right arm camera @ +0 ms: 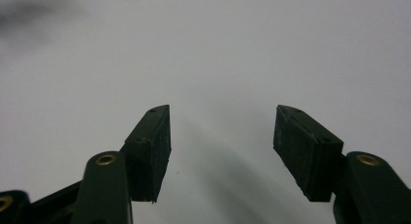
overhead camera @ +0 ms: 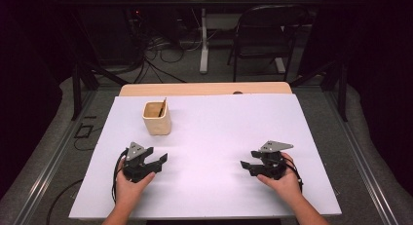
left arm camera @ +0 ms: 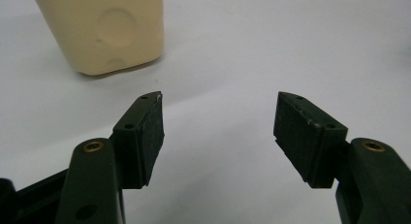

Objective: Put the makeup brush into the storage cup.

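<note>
A cream square cup (overhead camera: 157, 118) stands on the white table sheet (overhead camera: 219, 132) at the back left, with a thin dark stick (overhead camera: 162, 107) leaning inside it. My left gripper (overhead camera: 158, 161) rests on the sheet just in front of the cup, held by a hand, open with nothing between its jaws. In the left gripper view the cup (left arm camera: 104, 27) stands beyond the open left gripper (left arm camera: 219, 100), up and to the left. My right gripper (overhead camera: 247, 164) rests at the front right, pointing left, open and empty. The right gripper view looks past the spread right gripper (right arm camera: 223, 110) onto bare sheet.
A wooden table edge (overhead camera: 204, 89) shows behind the sheet. Beyond it, a black folding chair (overhead camera: 265, 35), a white table leg (overhead camera: 204, 40) and loose cables (overhead camera: 156, 54) sit on the floor. Dark curtains flank both sides.
</note>
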`<state>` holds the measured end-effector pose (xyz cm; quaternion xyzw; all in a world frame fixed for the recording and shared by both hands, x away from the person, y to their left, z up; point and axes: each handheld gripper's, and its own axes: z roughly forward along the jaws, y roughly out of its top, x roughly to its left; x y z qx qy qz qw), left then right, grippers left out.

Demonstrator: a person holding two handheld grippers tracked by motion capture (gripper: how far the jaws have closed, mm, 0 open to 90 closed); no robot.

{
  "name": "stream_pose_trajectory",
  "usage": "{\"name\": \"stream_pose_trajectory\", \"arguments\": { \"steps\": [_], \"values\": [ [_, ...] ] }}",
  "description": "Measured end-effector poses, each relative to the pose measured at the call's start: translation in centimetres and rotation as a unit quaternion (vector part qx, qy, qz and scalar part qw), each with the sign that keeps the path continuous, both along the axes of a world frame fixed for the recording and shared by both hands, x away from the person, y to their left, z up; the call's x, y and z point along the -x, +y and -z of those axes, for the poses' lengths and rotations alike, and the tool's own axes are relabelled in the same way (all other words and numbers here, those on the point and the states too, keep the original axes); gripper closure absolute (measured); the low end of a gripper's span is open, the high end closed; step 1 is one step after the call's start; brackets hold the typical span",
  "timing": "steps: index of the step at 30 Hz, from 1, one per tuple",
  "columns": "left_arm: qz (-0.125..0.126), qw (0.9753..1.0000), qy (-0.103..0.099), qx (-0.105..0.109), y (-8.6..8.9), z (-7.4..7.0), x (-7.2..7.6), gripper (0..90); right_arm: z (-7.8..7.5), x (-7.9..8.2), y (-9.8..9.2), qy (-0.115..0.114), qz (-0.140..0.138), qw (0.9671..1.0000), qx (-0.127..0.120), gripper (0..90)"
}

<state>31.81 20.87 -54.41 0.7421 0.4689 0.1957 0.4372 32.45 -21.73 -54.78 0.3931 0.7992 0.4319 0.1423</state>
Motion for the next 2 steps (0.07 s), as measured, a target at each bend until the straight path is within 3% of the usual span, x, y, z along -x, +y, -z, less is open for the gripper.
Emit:
{"name": "stream_pose_trajectory", "arguments": {
  "steps": [2],
  "values": [
    [0.000,1.0000,0.001,0.001,0.01,0.03,-0.03,35.6,0.02,0.02,-0.04,0.002,0.000,1.0000,0.000,38.6]
  ]
}}
